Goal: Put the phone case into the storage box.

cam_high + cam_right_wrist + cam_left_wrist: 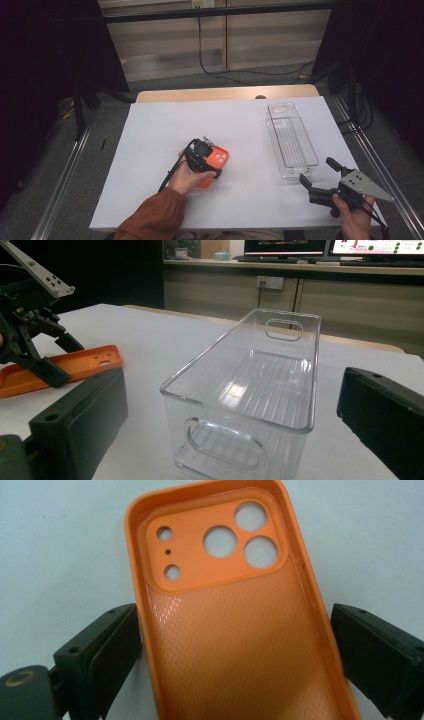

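The clear plastic bin (pixel 291 140) is the sole standing obstacle on the white table cover (pixel 150 150), set lengthwise toward the right edge with its open top unobstructed. Left of the bin, open cover runs to the orange phone case (pixel 216 165), which lies flat with the left gripper (pixel 235 650) straddling it, jaws spread just beside its long edges. The right gripper (pixel 320 177) sits just before the bin's near end wall, jaws apart.

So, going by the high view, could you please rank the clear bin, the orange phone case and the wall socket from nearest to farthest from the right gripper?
From the right gripper:
1. Clear bin, just ahead of its jaws.
2. Orange phone case, off to the left, between the left gripper's jaws.
3. Wall socket, far back, beyond the table.
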`<state>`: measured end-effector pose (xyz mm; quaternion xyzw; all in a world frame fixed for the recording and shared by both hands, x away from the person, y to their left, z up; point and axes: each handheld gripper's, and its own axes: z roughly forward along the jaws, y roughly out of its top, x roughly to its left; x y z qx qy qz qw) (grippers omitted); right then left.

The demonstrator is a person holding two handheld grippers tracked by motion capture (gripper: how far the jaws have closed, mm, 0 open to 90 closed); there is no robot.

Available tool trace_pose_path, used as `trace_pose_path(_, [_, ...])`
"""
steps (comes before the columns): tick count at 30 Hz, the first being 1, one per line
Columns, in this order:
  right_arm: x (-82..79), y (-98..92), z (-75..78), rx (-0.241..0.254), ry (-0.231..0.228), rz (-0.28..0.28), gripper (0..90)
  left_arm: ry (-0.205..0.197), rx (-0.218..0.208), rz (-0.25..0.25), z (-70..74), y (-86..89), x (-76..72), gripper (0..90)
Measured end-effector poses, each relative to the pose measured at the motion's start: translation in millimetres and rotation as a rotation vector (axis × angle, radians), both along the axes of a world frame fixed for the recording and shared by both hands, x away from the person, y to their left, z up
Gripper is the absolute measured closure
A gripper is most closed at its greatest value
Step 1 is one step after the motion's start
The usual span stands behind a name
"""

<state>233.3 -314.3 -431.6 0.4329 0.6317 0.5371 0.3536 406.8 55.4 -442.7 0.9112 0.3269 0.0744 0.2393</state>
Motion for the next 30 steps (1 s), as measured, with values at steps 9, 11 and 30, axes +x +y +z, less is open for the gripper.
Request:
trace_pose_path(9, [-0.2, -0.1, 0.1, -0.005, 0.000, 0.001, 0.0, 0.006, 0.008, 0.032, -0.5, -2.9, -1.1, 6.7])
trace_pose_path(11, [-0.3, -0.1, 0.1, -0.005, 0.000, 0.002, 0.0, 0.011, 0.020, 0.033, 0.9, -3.5, -1.2, 7.6])
trace_pose_path(30, [-0.4, -0.3, 0.2, -0.004, 0.001, 0.003, 0.0, 0.019, 0.011, 0.037, 4.2, -3.7, -2.2, 13.9])
